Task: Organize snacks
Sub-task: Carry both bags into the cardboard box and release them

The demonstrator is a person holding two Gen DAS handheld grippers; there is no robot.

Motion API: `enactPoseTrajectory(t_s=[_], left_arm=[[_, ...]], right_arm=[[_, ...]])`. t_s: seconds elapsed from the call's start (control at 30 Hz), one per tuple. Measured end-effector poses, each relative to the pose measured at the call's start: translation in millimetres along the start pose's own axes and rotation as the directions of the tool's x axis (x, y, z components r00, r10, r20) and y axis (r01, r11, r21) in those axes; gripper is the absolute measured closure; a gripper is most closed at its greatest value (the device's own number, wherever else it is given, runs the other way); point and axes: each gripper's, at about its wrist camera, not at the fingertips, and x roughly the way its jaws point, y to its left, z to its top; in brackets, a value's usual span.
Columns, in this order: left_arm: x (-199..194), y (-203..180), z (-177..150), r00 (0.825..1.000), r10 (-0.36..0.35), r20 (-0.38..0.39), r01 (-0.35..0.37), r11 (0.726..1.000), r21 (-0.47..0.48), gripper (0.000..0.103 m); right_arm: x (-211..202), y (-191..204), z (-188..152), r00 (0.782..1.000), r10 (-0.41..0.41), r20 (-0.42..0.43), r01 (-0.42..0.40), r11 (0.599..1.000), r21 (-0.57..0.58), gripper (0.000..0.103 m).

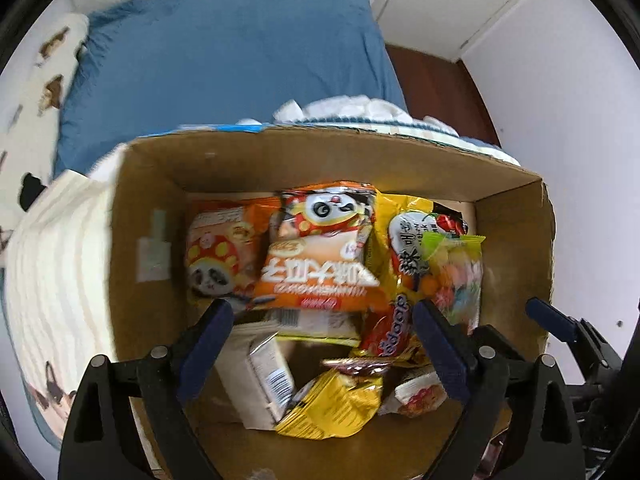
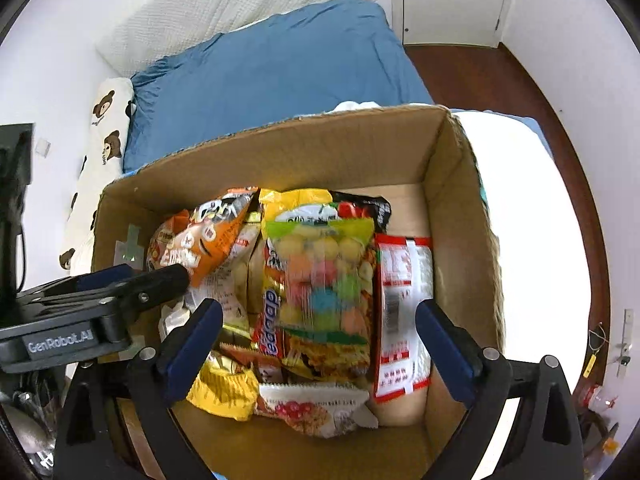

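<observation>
A cardboard box (image 2: 280,152) sits on a bed with a blue sheet (image 2: 260,76). Inside lie two orange panda bags (image 1: 320,252), one by the box's left wall, one leaning mid-box. One clear candy bag (image 2: 320,280) tops the pile, and one red-and-white packet (image 2: 404,316) lies along the right wall. Both the left gripper (image 1: 324,344) and the right gripper (image 2: 320,344) hang above the box, jaws spread wide, grasping nothing.

The cardboard box (image 2: 280,148) is plain brown, and the bedsheet (image 2: 280,68) behind it is blue. Inside, one snack packet (image 1: 320,256) is orange with a panda face, and a clear bag (image 2: 320,280) shows pastel balls under a green top. A pillow (image 2: 104,128) is cream with brown bears.
</observation>
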Motion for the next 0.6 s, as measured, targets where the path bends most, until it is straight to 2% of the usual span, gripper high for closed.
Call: enactPoseTrajectory(t_s=[0.13,0.33,0.6], left_arm=[[-19,-2,-24,0.995,0.056,0.088,-0.059,0.998,0.026,0.011],[-48,-1,-59,0.975,0.084,0.205,-0.09,0.996,0.017,0.011],[-92,-2,-105,0.925,0.123,0.36,-0.136,0.991,0.009,0.011]], right_arm=[[-12,5,-20,0.999,-0.027,0.037,0.028,0.999,-0.021,0.004],[-43,10,-51,0.99,-0.052,0.134,0.059,0.997,-0.046,0.004],[-101,29,-95,0.961,-0.059,0.272,0.089,0.991,-0.099,0.004]])
